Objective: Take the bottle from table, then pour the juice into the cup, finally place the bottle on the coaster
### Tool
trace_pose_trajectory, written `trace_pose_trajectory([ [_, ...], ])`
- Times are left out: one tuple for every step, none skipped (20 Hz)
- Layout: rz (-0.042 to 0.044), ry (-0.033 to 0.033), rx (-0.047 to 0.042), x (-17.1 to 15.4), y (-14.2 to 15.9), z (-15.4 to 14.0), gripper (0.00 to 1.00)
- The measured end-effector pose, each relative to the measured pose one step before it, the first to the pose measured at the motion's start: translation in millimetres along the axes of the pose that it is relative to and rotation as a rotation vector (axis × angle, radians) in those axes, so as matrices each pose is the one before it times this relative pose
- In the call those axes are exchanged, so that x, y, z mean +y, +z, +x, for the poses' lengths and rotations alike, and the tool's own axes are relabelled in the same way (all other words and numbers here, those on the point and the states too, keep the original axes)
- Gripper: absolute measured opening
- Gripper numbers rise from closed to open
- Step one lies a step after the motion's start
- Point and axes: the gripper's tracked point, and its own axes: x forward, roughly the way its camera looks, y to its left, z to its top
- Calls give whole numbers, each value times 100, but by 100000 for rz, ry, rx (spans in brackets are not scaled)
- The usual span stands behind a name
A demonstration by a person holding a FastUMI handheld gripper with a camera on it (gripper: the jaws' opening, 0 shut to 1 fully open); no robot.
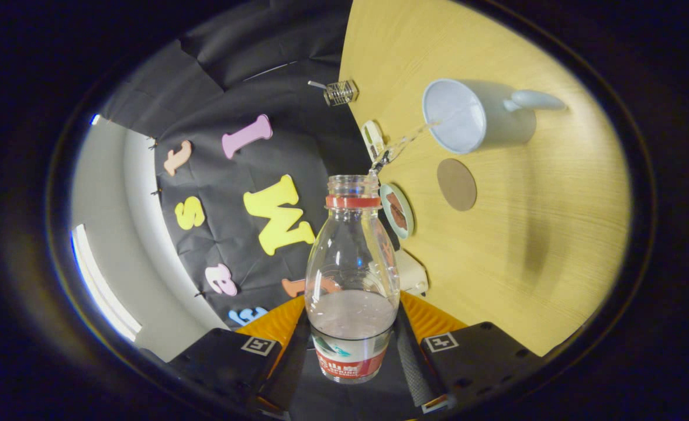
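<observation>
Pouring under way, coaster waiting beside the cup

Largest first: we see the worktop [496, 263] filling the right of the frame, the cup [467, 116] upper right catching the stream, the bottle [351, 275] pinched in our claw [353, 351] at lower centre, neck pointing cupward; the coaster [457, 184] lies just below the cup, open room around

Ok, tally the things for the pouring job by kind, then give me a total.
Clear plastic bottle with red neck band, gripped between both fingers of the gripper, pouring: 1
Pale blue mug: 1
Round brown coaster on the wooden table: 1
Total: 3
</observation>
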Motion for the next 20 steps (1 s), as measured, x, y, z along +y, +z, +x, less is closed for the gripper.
trace_pose_trajectory([
  [120,-134,-230,83,146,-7,77],
  [996,589,175,164,98,3,77],
  [1668,532,-141,328,74,-7,77],
  [1558,554,-262,221,221,45,77],
  [1325,614,-546,350,237,5,77],
  [1446,1011,50,322,110,170,77],
  [1493,1119,37,385,-6,-39,77],
  [826,-283,63,9,-62,99,77],
  [720,-986,498,-141,-311,-83,77],
  [707,-16,-80,12,37,180,77],
  [1383,280,756,200,-170,192,77],
  [1172,-384,276,-76,31,192,77],
  [1104,-697,145,-218,68,122,77],
  [1051,-367,91,-128,45,177,77],
  [985,-693,350,-298,-42,139,77],
  [642,-779,100,-262,-7,155,77],
  [788,-815,293,-277,8,66,77],
  [987,-712,71,-267,153,280,77],
  [1493,-914,-70,-77,171,321,77],
  [1344,-277,-173,-29,195,23,77],
])
